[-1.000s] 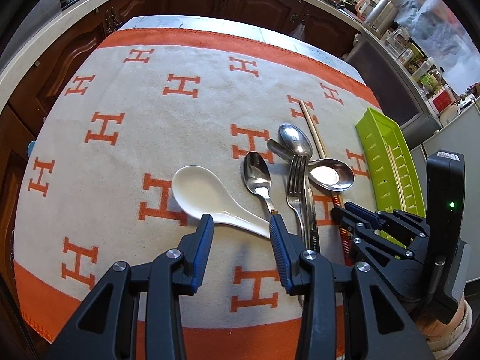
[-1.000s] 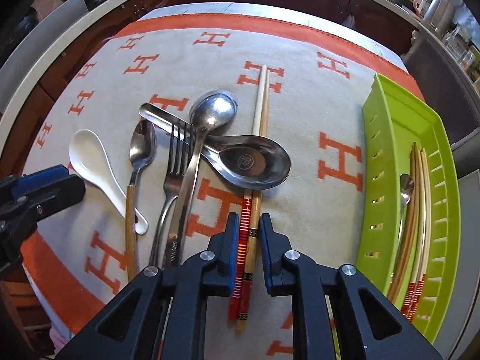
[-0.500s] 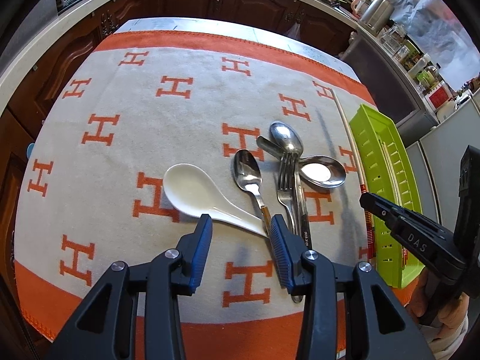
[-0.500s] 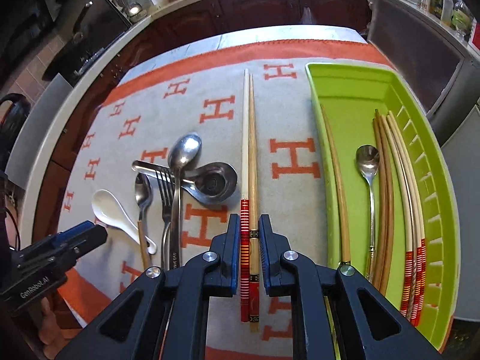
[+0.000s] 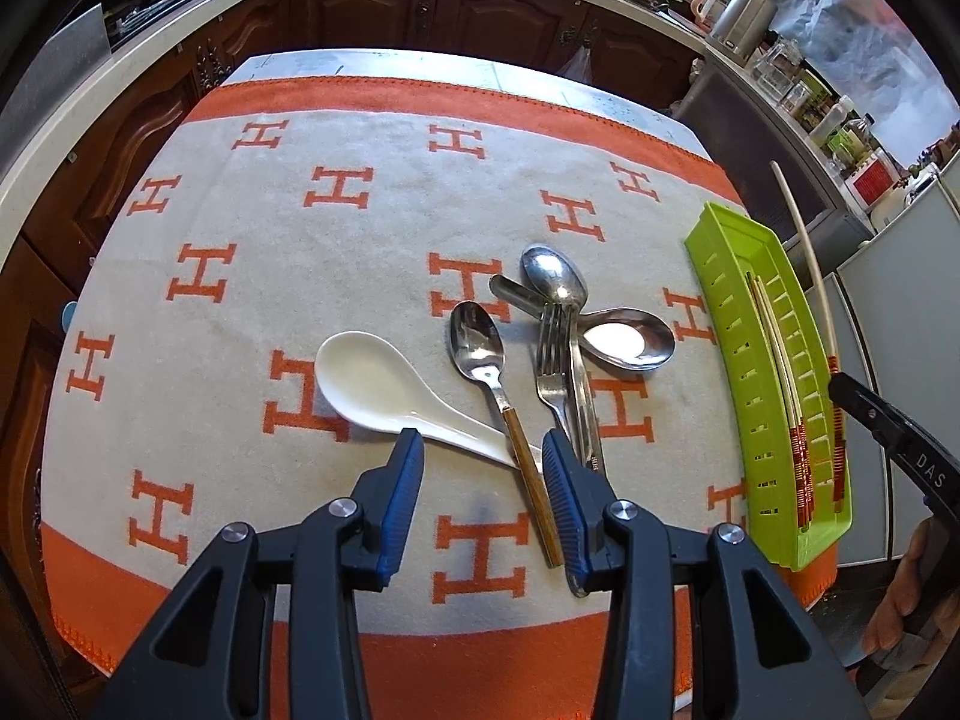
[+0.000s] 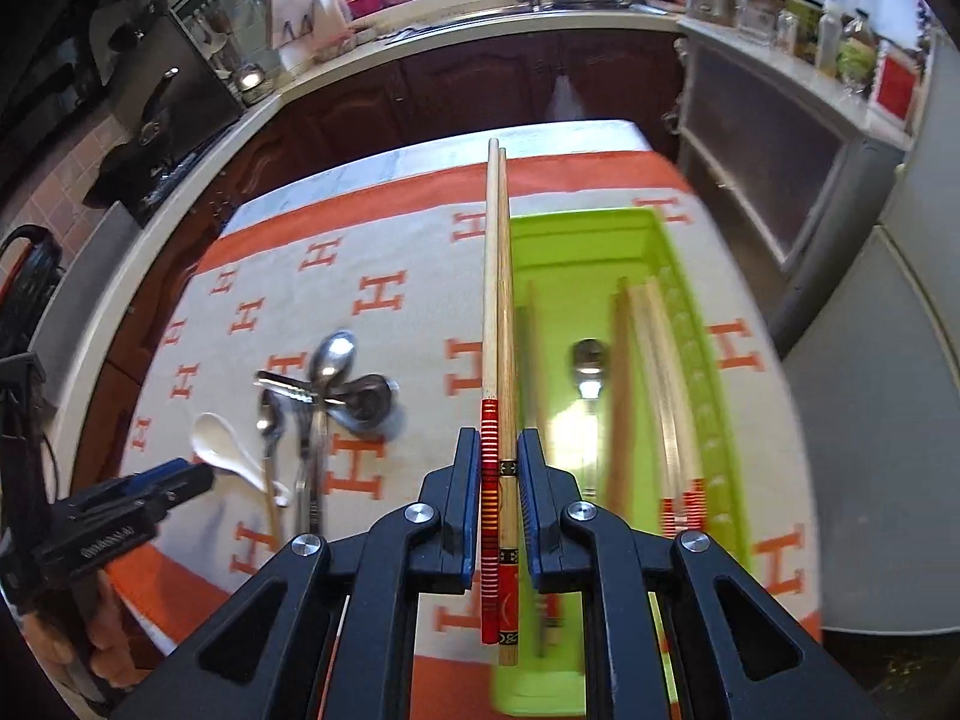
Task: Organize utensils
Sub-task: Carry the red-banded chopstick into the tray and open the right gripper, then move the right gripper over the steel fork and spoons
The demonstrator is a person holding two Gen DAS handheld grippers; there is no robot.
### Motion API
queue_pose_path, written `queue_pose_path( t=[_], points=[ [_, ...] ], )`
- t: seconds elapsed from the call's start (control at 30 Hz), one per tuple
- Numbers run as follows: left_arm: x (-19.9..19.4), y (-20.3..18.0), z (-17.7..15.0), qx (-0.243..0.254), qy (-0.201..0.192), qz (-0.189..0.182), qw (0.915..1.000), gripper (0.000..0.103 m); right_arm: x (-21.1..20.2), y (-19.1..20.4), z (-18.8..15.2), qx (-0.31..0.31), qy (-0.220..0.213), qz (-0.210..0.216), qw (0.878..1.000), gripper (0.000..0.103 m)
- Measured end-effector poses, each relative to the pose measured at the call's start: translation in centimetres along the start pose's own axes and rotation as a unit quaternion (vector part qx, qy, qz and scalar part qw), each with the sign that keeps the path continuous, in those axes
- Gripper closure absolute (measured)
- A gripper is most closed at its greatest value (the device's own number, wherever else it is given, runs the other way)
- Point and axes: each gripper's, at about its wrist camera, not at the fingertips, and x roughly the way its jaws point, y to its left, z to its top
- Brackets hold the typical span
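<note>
Chopsticks, a red-banded wooden pair (image 6: 499, 396), sit clamped in the right gripper (image 6: 499, 483) above the green slotted plastic tray (image 6: 714, 324) at the tablecloth's right edge; held near their ends, they could pivot and miss. Left gripper (image 5: 480, 480) hovers half-open, empty.

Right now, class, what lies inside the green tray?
Inside the green tray lie several chopsticks and one metal spoon. The held chopstick pair and the right gripper's fingers hide its near end.

Chopstick pair (image 6: 499, 360) (red-banded ends) aloft over green tray (image 6: 576, 228); spoons, fork (image 5: 555, 360) heaped on cloth.
</note>
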Motion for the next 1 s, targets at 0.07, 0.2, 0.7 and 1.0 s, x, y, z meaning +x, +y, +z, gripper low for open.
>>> queue_pose_path(
  t=[0.07, 0.2, 0.7, 1.0],
  points=[
    [-0.2, -0.2, 0.1, 0.003, -0.004, 0.003, 1.0000, 0.055, -0.6, -1.5, -0.3, 0.005, 0.003, -0.013, 1.000, 0.091],
    [-0.8, -0.9, 0.1, 0.011, -0.015, 0.011, 0.9998, 0.048, -0.1, -3.4, -1.0, 0.013, 0.026, -0.029, 0.999, 0.091],
    [-3.0, -1.4, -0.2, 0.033, -0.041, 0.031, 0.9981, 0.036, -0.9, 0.0, -2.8, 0.003, 0.027, 0.060, 0.998, 0.076],
    [-2.5, 1.4, -1.9, 0.008, -0.009, 0.006, 0.9999, 0.036, 0.3, 2.9, -2.7, 0.005, 0.052, 0.155, 0.987, 0.076]
  ],
)
